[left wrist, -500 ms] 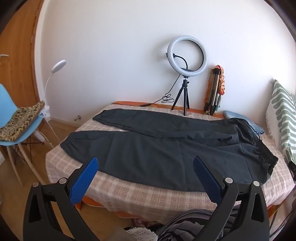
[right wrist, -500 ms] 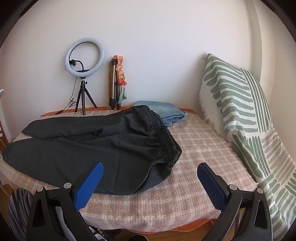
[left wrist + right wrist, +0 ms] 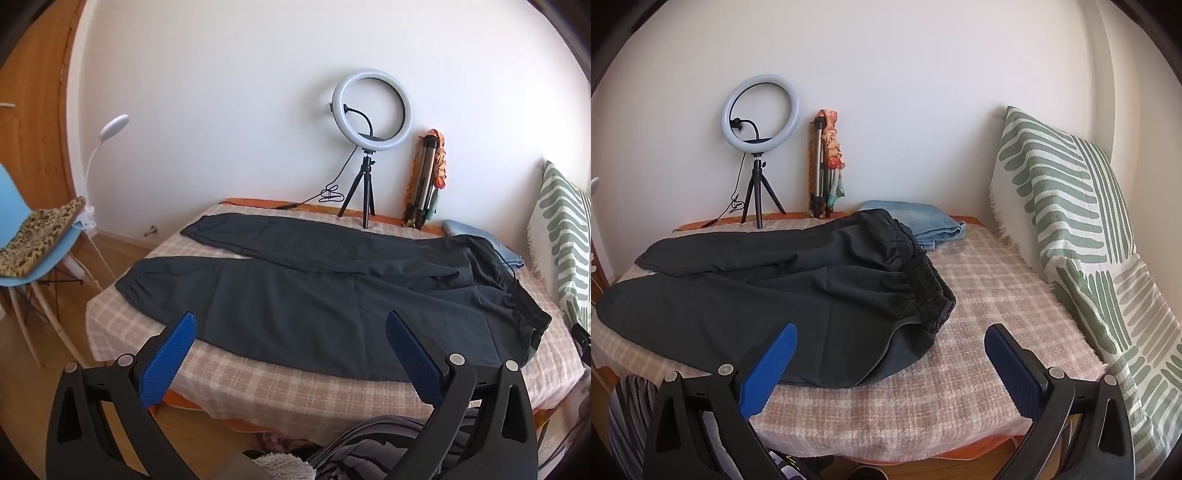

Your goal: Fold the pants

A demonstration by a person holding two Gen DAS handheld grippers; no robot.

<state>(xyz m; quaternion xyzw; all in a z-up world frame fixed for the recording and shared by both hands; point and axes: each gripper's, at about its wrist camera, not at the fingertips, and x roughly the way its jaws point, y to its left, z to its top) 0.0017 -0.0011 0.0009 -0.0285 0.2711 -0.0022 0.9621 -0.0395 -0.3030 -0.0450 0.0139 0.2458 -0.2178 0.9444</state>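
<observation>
Left wrist view: dark charcoal jogger pants (image 3: pixel 332 306) lie spread flat on the bed with the pink-and-cream checked cover (image 3: pixel 295 398), both legs running leftward, slightly apart, cuffs toward the blue plastic chair (image 3: pixel 33 266). Left gripper (image 3: pixel 291 328), blue-padded, stands spread wide and empty, short of the bed's near edge, aimed at the near leg.

Right wrist view: right gripper (image 3: pixel 890 341) likewise spread wide, nothing between the pads, hovering before the gathered black elastic waistband (image 3: pixel 923 280). Folded pale blue cloth (image 3: pixel 916 221) sits just behind the waistband; white ring light on a small black tripod (image 3: pixel 759 147) stands at the back edge.

Judgement: nothing folded yet; first grasp pending. Best to pinch the near leg's cuff and the near waistband corner together, lift low, and lay the near leg squarely over the far one. Keep seams aligned; avoid snagging the checked cover.
</observation>
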